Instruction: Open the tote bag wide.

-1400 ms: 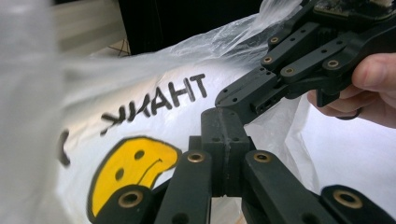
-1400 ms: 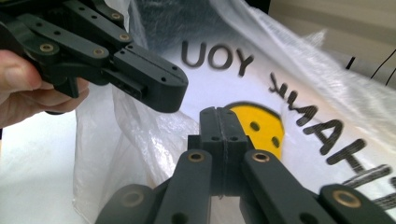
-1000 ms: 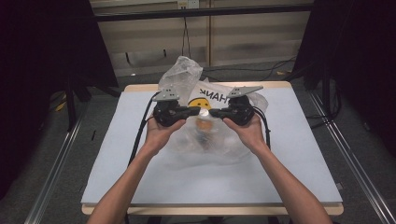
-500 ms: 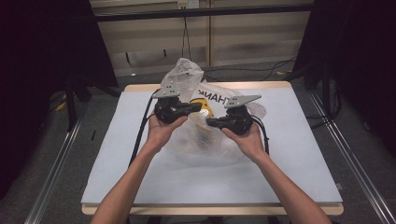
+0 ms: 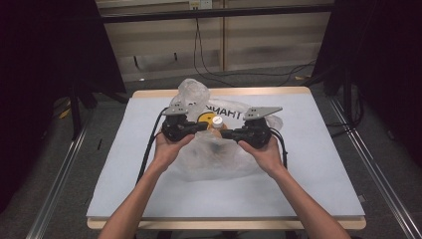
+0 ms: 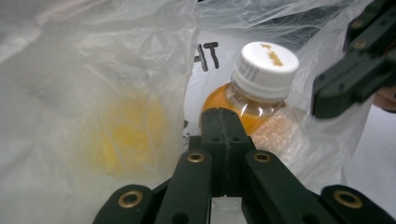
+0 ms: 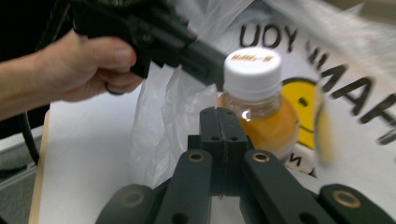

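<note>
Since a second ago, both hands have sunk toward the orange-juice bottle with a white screw cap (image 5: 216,123). It stands inside the crumpled clear plastic bag (image 5: 214,154), between left gripper (image 5: 201,126) and right gripper (image 5: 226,133); jaws pressed together, empty. Bagging seems nearly finished.

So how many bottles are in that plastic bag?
1: a clear plastic bottle of orange liquid with a white screw cap, standing upright in the mouth of the thin translucent plastic bag mid-table, between the two grippers. The crumpled bag could hide others.
</note>
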### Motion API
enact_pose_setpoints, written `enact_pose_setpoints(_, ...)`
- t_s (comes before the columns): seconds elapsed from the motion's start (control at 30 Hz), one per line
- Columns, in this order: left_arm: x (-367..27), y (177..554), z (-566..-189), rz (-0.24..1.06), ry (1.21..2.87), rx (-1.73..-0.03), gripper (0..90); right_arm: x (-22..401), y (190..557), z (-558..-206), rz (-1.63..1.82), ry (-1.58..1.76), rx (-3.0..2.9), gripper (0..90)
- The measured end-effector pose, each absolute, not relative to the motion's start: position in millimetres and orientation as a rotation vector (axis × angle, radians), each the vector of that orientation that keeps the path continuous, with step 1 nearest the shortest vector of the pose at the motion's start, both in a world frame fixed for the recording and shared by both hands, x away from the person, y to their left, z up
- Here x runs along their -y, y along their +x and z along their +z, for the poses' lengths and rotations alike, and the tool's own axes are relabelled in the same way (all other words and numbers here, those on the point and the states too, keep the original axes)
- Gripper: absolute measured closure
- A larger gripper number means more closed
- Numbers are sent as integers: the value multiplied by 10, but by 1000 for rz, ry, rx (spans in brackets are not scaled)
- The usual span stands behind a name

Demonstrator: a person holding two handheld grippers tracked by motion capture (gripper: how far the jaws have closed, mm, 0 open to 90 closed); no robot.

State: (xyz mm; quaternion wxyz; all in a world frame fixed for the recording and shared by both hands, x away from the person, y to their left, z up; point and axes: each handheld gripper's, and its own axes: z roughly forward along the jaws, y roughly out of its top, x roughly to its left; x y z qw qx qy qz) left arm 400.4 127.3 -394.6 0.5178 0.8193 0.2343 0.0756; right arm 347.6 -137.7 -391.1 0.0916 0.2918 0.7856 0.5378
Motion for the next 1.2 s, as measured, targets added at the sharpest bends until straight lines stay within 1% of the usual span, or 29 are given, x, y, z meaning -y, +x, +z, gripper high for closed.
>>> enact_pose_setpoints(0.1, -1303, 3997, -3974, 168, 1957, -571, 900, 1416, 3474, -3887, 1624, 876, -2311, 900)
enact_pose_setpoints(0.17, -1313, 3975, -4009, 176, 1983, -564, 900, 1469, 3466, -3859, 1614, 879, -2282, 900)
enact_pose_setpoints(0.37, -1330, 3977, -4089, 162, 1982, -565, 900, 1552, 3514, -3902, 1577, 921, -2268, 900)
enact_pose_setpoints(0.67, -1330, 3985, -4273, 143, 2016, -597, 900, 1630, 3570, -4166, 1515, 1001, -2278, 900)
enact_pose_setpoints(0.8, -1324, 3994, -4400, 138, 2059, -611, 900, 1629, 3604, -4337, 1442, 1029, -2318, 900)
enact_pose_setpoints(0.93, -1318, 3988, -4468, 130, 2073, -617, 900, 1624, 3628, -4407, 1416, 1039, -2331, 900)
enact_pose_setpoints(1.07, -1316, 4007, -4558, 121, 2113, -620, 900, 1612, 3672, -4544, 1369, 1060, -2375, 900)
enact_pose_setpoints(1.17, -1315, 4017, -4605, 117, 2135, -629, 900, 1603, 3678, -4573, 1338, 1057, -2397, 900)
enact_pose_setpoints(1.2, -1320, 4036, -4641, 123, 2165, -615, 900, 1599, 3680, -4590, 1318, 1059, -2412, 900)
